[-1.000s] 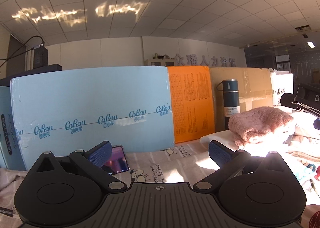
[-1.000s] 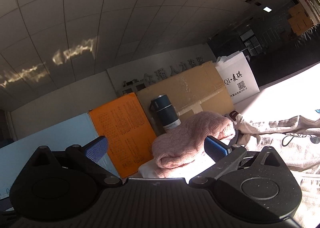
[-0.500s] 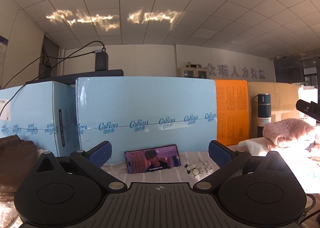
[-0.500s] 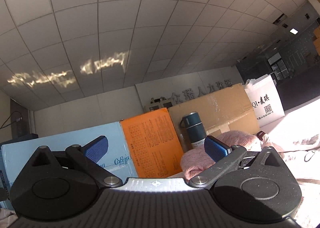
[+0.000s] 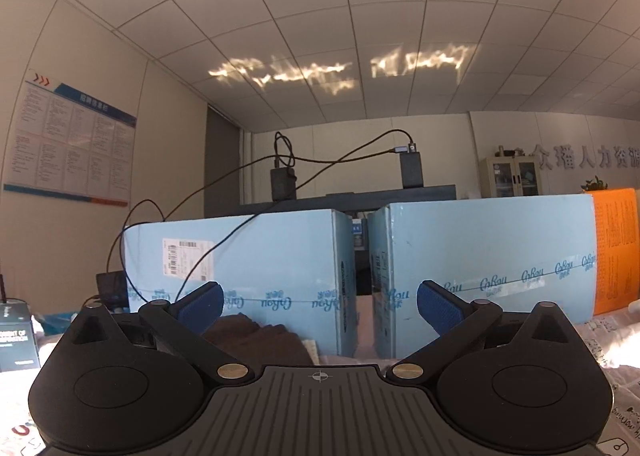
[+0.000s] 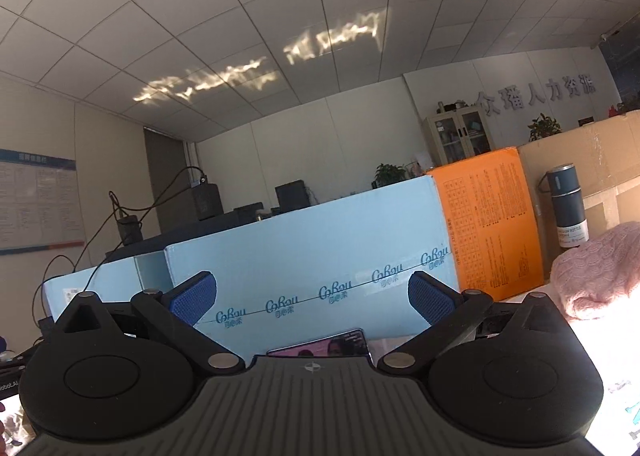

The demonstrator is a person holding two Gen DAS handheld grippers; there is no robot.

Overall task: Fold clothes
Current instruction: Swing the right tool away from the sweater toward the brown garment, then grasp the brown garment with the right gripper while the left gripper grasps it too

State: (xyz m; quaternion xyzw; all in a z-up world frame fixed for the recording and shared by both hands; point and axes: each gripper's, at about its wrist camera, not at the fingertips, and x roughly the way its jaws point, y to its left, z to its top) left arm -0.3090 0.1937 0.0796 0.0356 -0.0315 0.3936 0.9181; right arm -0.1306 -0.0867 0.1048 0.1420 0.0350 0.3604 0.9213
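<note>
A dark brown garment lies bunched on the table just beyond my left gripper, low between its fingers. The left gripper is open and empty, level, facing two light blue boxes. A folded pink knitted sweater sits at the right edge of the right wrist view. My right gripper is open and empty, facing a light blue box, with the sweater off to its right.
A phone with a lit screen leans against the blue box. An orange box, a dark blue bottle and a brown carton stand behind. Black chargers with cables sit on the boxes. A black box is at far left.
Both grippers have swung to the left. The pink sweater has left the left wrist view and slid to the right edge of the right wrist view; the brown garment has come into view.
</note>
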